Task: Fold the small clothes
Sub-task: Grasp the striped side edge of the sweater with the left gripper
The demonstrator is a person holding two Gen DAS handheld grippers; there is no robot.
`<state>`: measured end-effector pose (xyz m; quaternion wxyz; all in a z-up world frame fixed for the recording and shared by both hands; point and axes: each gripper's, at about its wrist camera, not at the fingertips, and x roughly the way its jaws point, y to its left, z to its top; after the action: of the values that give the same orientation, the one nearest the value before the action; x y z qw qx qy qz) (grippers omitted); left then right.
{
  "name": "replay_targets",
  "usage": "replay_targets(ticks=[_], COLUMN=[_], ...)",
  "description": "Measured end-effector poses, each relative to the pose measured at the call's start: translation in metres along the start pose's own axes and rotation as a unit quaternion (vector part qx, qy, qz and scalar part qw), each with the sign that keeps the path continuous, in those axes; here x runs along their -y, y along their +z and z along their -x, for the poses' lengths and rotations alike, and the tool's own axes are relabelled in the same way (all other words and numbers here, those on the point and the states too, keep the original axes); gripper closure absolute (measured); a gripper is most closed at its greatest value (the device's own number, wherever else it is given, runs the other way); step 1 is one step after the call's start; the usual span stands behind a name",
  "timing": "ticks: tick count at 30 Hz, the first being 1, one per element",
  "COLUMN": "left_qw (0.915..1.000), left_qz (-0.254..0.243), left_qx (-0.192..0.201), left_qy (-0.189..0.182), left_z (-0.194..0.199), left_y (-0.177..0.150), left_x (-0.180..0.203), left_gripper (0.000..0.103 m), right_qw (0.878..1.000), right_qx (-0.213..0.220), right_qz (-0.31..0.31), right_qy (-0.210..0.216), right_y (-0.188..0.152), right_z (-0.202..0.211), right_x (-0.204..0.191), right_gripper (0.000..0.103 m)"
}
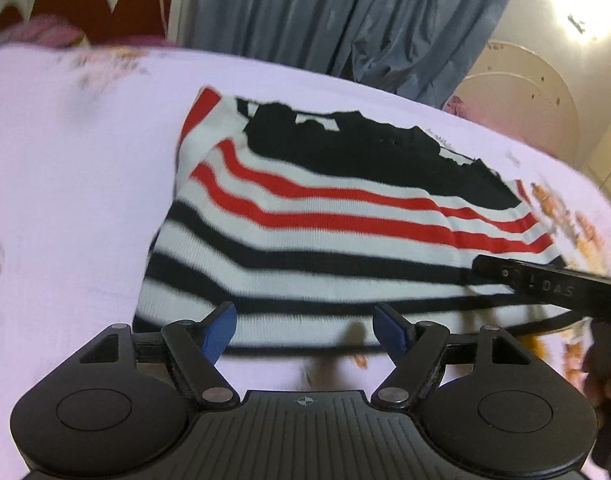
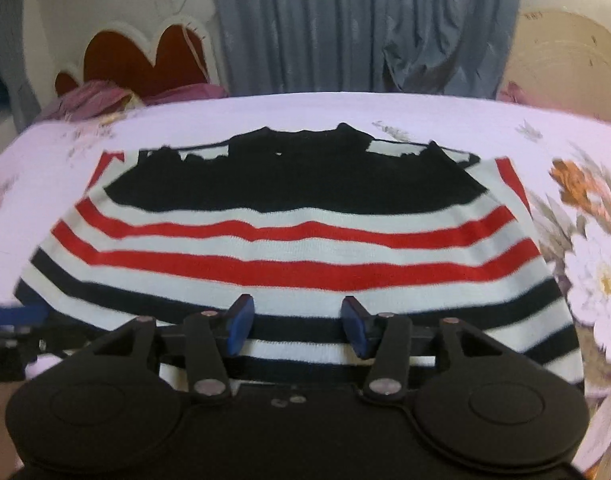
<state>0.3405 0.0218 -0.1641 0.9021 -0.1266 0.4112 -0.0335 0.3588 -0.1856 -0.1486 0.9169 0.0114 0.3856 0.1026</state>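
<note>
Ribbed striped knit top [image 2: 297,240], seemingly folded

We see our left hand-held gripper [image 1: 304,331] tilted downward with its blue pads [image 1: 221,330] standing well apart and nothing between them, while our right hand-held gripper [image 2: 296,326], likewise tilted down, holds its jaws parted and empty.

A striped sweater [image 2: 297,236] is spread on a bedsheet [image 2: 585,288], a curtain [image 2: 365,24] is hung behind at twelve o'clock, and a headboard [image 2: 145,60] is set at ten o'clock.
</note>
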Motion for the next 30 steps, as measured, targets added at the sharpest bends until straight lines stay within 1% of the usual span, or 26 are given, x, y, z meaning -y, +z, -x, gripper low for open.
replay_targets(ticks=[2, 3, 4, 6, 9, 11, 14, 17, 20, 24, 26, 27, 28, 29, 30], left_qw=[0.9994, 0.9982, 0.9964, 0.9909, 0.9850, 0.9795, 0.9674, 0.9537, 0.9507, 0.9416, 0.9387, 0.9365, 0.9334, 0.9308, 0.9293], left_qz=[0.030, 0.050, 0.075, 0.122, 0.157, 0.182, 0.224, 0.259, 0.259, 0.279, 0.287, 0.295, 0.306, 0.314, 0.320], left_qx=[-0.013, -0.022, -0.028, -0.032, -0.008, 0.004, 0.032, 0.071, 0.096, 0.121, 0.131, 0.131, 0.131, 0.131, 0.131], left_qy=[-0.016, -0.022, -0.029, -0.049, -0.072, -0.087, -0.113, -0.136, -0.141, -0.144, -0.140, -0.137, -0.135, -0.133, -0.130], left_z=[0.004, 0.005, 0.005, 0.003, -0.003, -0.007, -0.015, -0.028, -0.039, -0.053, -0.059, -0.064, -0.067, -0.067, -0.069], left_y=[-0.007, -0.011, -0.015, -0.026, -0.033, -0.034, -0.035, -0.037, -0.033, -0.023, -0.017, -0.015, -0.014, -0.015, -0.015], left_x=[-0.008, -0.013, -0.018, -0.031, -0.043, -0.048, -0.058, -0.065, -0.063, -0.061, -0.061, -0.063, -0.067, -0.072, -0.074], left_gripper=[0.022, 0.015, 0.013, 0.013, 0.013, 0.012, 0.012, 0.012, 0.012, 0.013, 0.027, 0.040, 0.050, 0.055, 0.062], right_qw=[1.000, 1.000, 1.000, 1.000, 1.000, 1.000, 1.000, 1.000, 1.000, 1.000, 0.999, 0.999, 0.999, 0.999, 0.999], right_qx=[0.001, 0.001, 0.001, 0.004, 0.006, 0.005, 0.005, 0.006, 0.010, 0.015, 0.020, 0.022, 0.025, 0.026, 0.023], right_qz=[-0.005, -0.005, -0.006, -0.006, -0.007, -0.008, -0.008, -0.005, 0.008, 0.017, 0.019, 0.020, 0.022, 0.026, 0.031], right_qy=[0.001, 0.002, 0.002, 0.002, -0.001, -0.002, -0.004, -0.006, -0.014, -0.020, -0.025, -0.026, -0.030, -0.035, -0.037], right_y=[-0.002, -0.003, -0.003, -0.003, -0.004, -0.004, -0.004, -0.003, -0.001, 0.004, 0.008, 0.011, 0.013, 0.014, 0.014], right_z=[0.004, 0.005, 0.006, 0.009, 0.012, 0.011, 0.009, 0.006, 0.002, -0.004, -0.008, -0.010, -0.012, -0.014, -0.018], right_x=[0.000, -0.001, -0.002, -0.004, -0.006, -0.007, -0.009, -0.011, -0.015, -0.019, -0.021, -0.022, -0.023, -0.024, -0.026], right_gripper=[0.054, 0.054, 0.053, 0.052, 0.052, 0.052, 0.051, 0.051, 0.051, 0.051, 0.051, 0.051, 0.051, 0.052, 0.052])
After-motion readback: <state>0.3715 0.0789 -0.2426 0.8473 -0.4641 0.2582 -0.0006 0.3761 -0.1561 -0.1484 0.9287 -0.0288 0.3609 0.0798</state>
